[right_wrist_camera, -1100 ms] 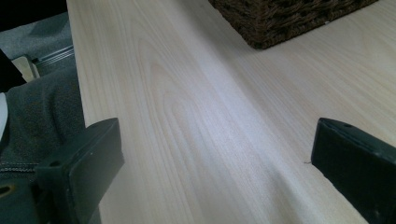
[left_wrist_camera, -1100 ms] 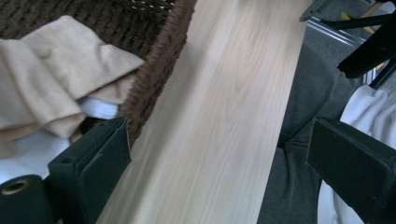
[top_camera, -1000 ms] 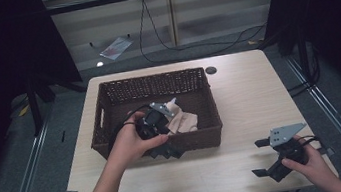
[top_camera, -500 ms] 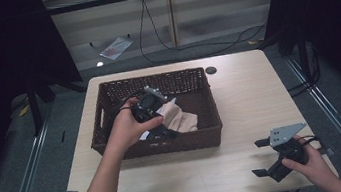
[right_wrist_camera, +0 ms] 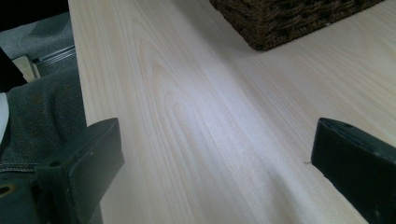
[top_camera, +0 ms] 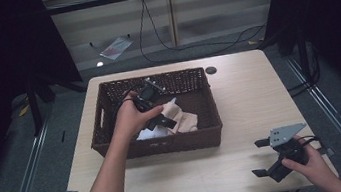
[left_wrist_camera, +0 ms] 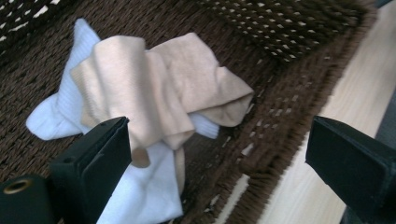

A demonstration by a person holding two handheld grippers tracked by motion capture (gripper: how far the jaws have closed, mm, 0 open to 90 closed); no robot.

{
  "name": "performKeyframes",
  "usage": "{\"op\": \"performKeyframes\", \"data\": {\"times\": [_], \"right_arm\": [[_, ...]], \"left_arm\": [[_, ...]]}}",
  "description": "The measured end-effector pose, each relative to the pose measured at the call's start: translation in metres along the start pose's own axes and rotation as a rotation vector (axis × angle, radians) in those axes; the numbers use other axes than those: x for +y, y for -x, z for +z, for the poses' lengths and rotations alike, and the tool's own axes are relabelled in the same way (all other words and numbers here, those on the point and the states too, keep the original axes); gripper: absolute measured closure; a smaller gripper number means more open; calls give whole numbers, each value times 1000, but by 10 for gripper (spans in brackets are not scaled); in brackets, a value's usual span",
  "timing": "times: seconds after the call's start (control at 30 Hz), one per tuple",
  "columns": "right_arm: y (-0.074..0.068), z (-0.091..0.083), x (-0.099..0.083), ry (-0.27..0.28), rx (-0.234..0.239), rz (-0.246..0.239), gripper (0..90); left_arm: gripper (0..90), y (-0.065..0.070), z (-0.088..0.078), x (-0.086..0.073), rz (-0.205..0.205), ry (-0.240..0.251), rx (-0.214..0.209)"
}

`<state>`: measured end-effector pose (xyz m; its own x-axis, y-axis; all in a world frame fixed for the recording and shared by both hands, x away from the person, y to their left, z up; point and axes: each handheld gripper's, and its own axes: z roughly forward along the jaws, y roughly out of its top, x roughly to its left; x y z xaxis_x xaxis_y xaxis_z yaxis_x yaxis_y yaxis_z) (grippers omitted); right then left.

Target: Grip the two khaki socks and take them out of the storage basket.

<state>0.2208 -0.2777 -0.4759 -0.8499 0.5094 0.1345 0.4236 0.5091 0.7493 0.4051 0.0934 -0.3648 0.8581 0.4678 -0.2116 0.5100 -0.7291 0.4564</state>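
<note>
We hold the left gripper (top_camera: 154, 109) over the basket (top_camera: 114, 143), its jaws wide apart and holding nothing, above the socks. The beige sock (left_wrist_camera: 154, 88) lies crumpled on top of the white sock (left_wrist_camera: 140, 196) on the basket floor, toward the near wall; in the high view the pair sits just right of our left hand (top_camera: 131, 116). The woven wall (left_wrist_camera: 289, 107) rises close beside the socks on one side, and the worktop (left_wrist_camera: 355, 107) runs beyond it. A round dark cap (top_camera: 211, 70) sits on the worktop behind the basket. Our right gripper (top_camera: 279, 157) rests at the near right corner of the worktop, well apart from the basket, jaws also wide apart over bare wood. Against half a second ago, the left gripper has shifted slightly farther back in the basket; the right gripper has not moved.
</note>
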Motion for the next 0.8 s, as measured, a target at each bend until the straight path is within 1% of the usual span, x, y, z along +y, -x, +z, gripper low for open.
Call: {"op": "performKeyframes", "data": {"times": [0.03,0.07,0.13,0.2,0.27,0.3,0.33,0.37,0.43,0.5,0.53,0.57,0.6,0.63,0.67,0.7,0.77,0.8], "right_arm": [[0,0,0,0,1,0,21],[0,0,0,0,2,0,21],[0,0,0,2,4,0,21],[0,0,0,4,3,1,21],[0,-1,0,2,4,-3,21],[0,-1,0,2,5,-3,21],[0,-1,0,3,6,-3,21],[0,0,0,3,6,-3,21],[0,0,0,2,7,-3,21],[0,-1,0,3,8,-4,21],[0,-1,0,2,8,-3,21],[0,-1,0,3,9,-2,21],[0,0,0,4,8,-3,21],[0,0,0,3,8,-2,21],[0,0,0,4,8,-1,21],[0,0,0,4,9,0,21],[0,0,0,4,8,-3,21],[0,0,0,4,8,-3,21]], "left_arm": [[65,-2,1,1,-9,-6,9],[65,-5,4,1,-10,-6,14],[62,-10,7,2,-33,-6,22],[61,-14,11,3,-37,-1,31],[61,-16,15,3,-56,-4,39],[61,-19,17,4,-44,-20,42],[61,-19,17,4,-44,-20,42],[61,-21,22,4,-56,-13,46],[63,-24,25,4,-58,-26,58],[66,-27,29,4,-73,-27,56],[67,-27,31,4,-76,-23,61],[72,-29,32,4,-68,-31,60],[76,-29,34,5,-72,-24,66],[81,-31,34,5,-73,-37,72],[92,-32,36,5,-72,-35,75],[107,-33,36,5,-72,-47,77],[154,-35,39,5,-75,-39,101],[176,-35,39,5,-75,-39,101]]}}
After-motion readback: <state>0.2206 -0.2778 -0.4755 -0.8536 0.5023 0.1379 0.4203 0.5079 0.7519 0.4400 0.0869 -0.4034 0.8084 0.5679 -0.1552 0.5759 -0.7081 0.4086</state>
